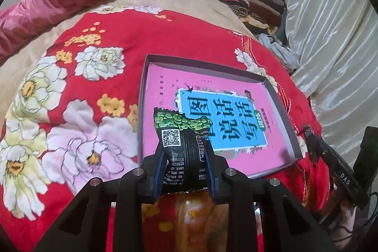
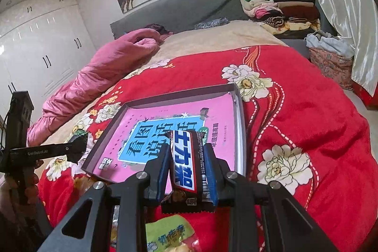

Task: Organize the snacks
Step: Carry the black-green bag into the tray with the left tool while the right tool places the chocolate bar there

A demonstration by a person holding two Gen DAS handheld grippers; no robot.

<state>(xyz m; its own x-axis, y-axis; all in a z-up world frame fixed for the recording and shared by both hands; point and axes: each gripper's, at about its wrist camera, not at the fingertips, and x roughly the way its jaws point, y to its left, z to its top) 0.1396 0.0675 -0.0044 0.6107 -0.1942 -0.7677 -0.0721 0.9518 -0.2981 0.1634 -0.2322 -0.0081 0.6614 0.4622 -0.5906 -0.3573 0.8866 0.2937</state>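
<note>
My left gripper (image 1: 185, 150) is shut on a black snack packet with green peas printed on it (image 1: 183, 138), held upright over the near left corner of a shallow dark tray (image 1: 142, 96). The tray lies on the red flowered blanket with a pink and blue book (image 1: 222, 122) inside. My right gripper (image 2: 187, 155) is shut on a dark chocolate bar with blue and white lettering (image 2: 185, 160), above the near edge of the same tray (image 2: 242, 124). The left gripper (image 2: 75, 145) shows at the left of the right wrist view with its packet.
More snack packets lie on the blanket below the grippers: an orange one (image 1: 196, 216) and a green and yellow one (image 2: 170, 233). A pink quilt (image 2: 94, 77) lies along the bed's left side. Folded clothes (image 2: 281, 4) are stacked by the headboard. Cream curtains (image 2: 342, 4) hang at right.
</note>
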